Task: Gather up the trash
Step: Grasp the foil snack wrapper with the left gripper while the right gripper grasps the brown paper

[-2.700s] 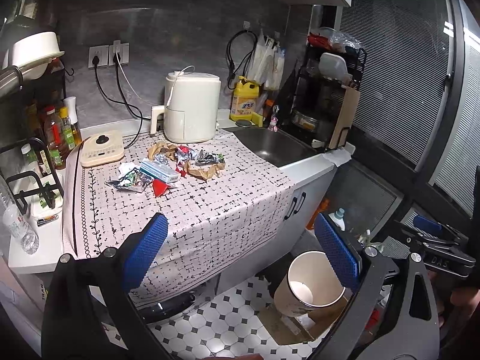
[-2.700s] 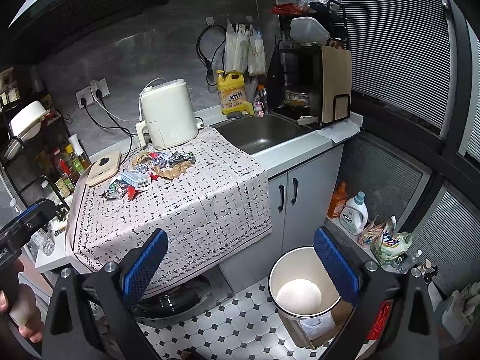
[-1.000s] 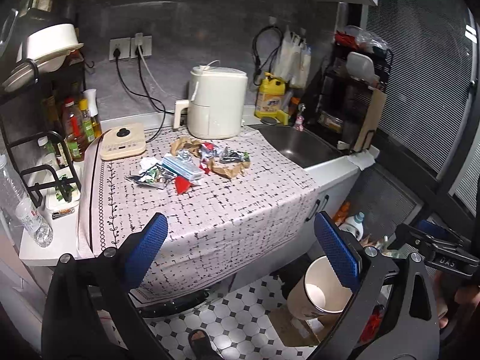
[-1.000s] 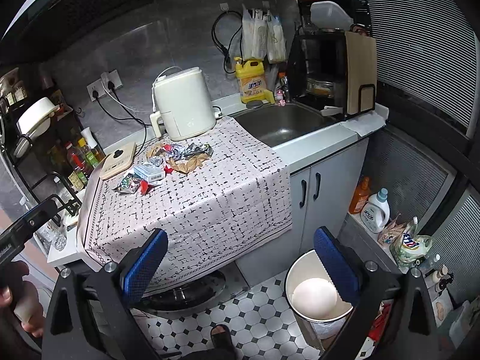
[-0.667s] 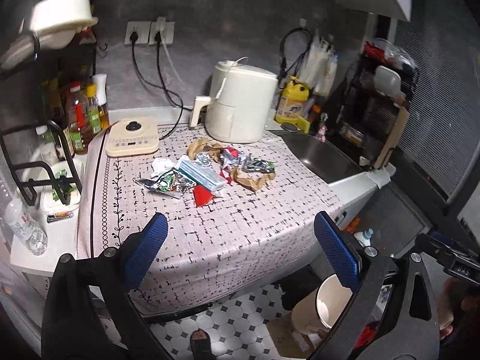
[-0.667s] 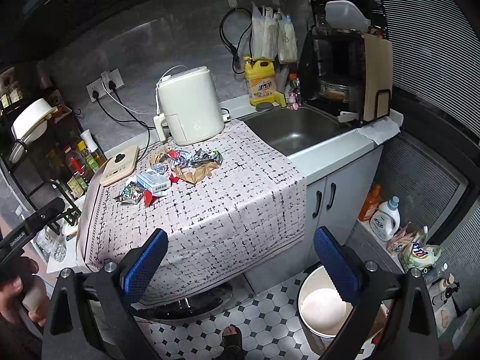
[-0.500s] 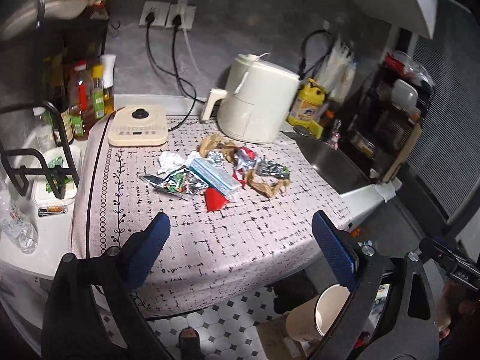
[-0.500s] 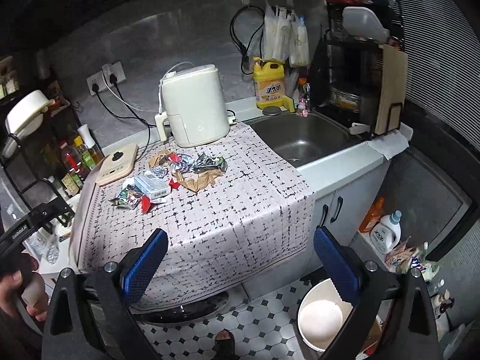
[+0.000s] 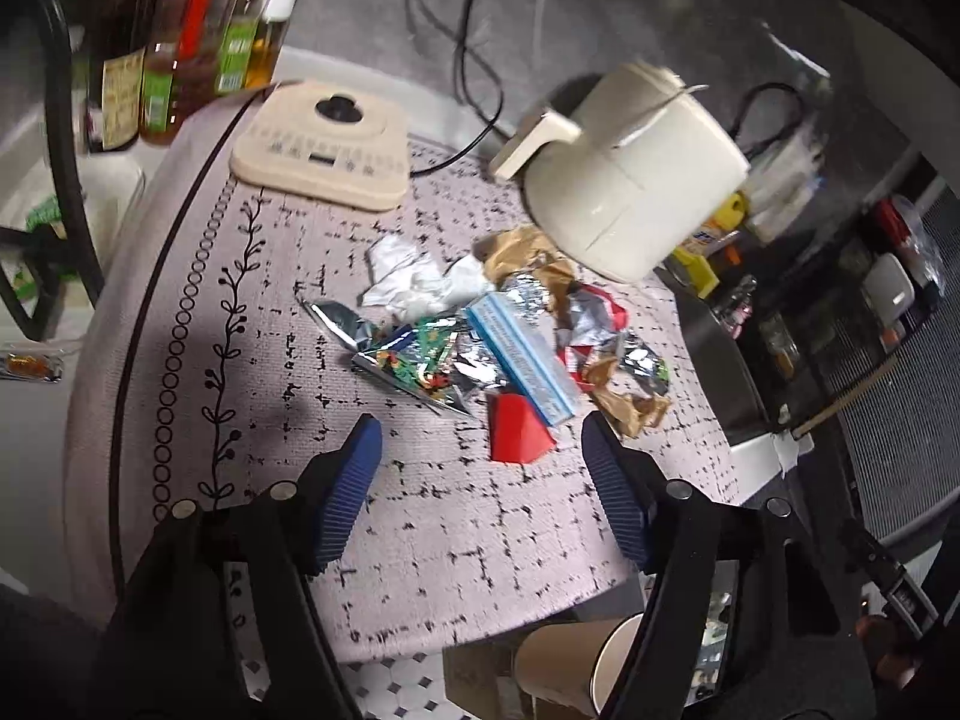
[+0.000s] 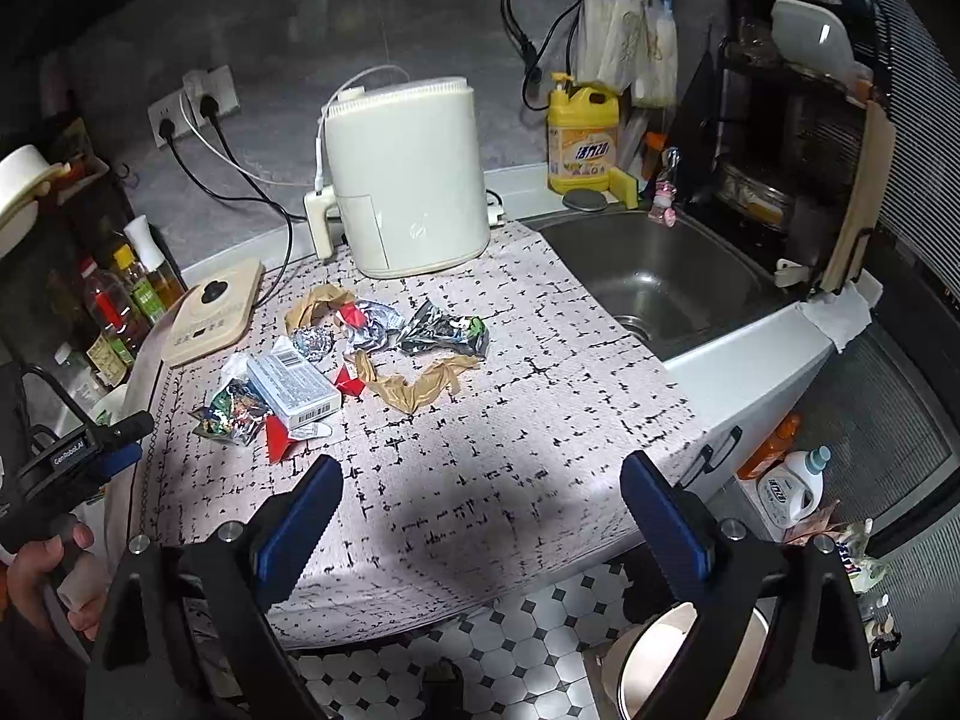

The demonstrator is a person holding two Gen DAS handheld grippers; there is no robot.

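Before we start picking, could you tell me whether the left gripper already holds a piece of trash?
No, the left gripper is open above the cloth, just short of the red wrapper.

bin [image 10: 630,681] half hidden behind right tool, bottles [image 9: 180,42] motion-blurred, cut off

My left gripper [image 9: 480,450] is a black plastic frame with two ribbed blue pads [image 9: 351,492] and silver screw heads along its arms. My right gripper [image 10: 480,504] is built the same: black arms, ridged blue pads [image 10: 657,519], round silver screws. In the right wrist view, at nine o'clock, the left gripper's black body carries small white lettering and a blue part.
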